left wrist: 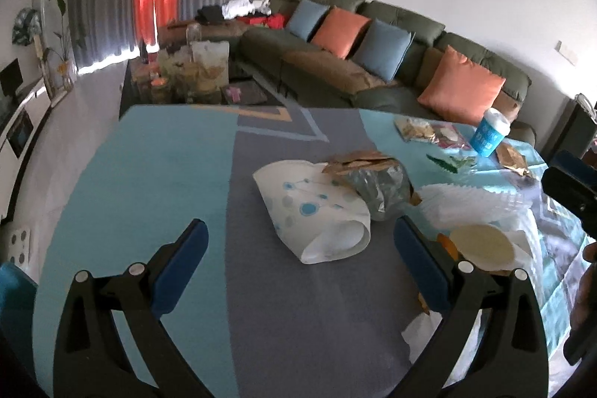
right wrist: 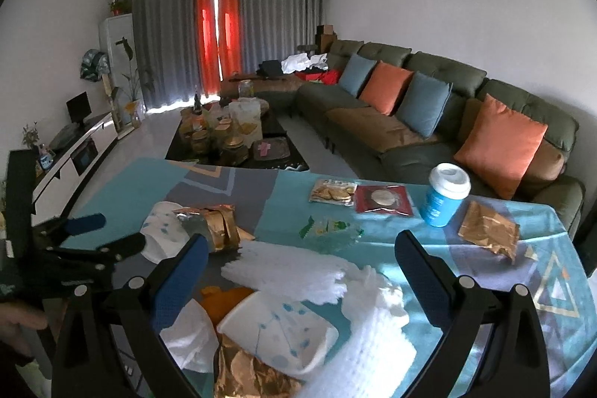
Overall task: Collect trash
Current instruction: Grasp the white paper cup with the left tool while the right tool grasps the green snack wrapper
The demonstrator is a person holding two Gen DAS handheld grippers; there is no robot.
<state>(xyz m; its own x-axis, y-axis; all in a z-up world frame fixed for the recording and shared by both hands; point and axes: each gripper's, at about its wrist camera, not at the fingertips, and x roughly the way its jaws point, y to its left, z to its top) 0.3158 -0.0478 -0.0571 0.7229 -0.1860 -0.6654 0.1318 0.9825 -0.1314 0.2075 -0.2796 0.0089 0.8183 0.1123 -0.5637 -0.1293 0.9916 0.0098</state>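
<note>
Right now both grippers hang over the cloth-covered surface [left wrist: 149, 174] with their fingers spread wide and nothing between them. From the left wrist view, the left gripper [left wrist: 298, 245] points at a crushed paper cup [left wrist: 313, 211] with blue dots, lying on its side just ahead; touching it at about 2 o'clock is a clear plastic bag [left wrist: 380, 185] with a gold wrapper [left wrist: 358, 161] on top. From the right wrist view, the right gripper [right wrist: 298, 260] hovers above a heap: white foam netting [right wrist: 294, 271], a second flattened paper cup [right wrist: 280, 331], a crumpled tissue [right wrist: 190, 334] and gold foil [right wrist: 246, 372]. Farther out at 1 o'clock stands a blue cup with white lid [right wrist: 444, 196], with another gold packet [right wrist: 488, 230] just beside it. At 12 o'clock lie a snack packet [right wrist: 332, 193] and a red packet [right wrist: 384, 200], side by side. Beyond the surface runs a green sofa [right wrist: 429, 69].
</note>
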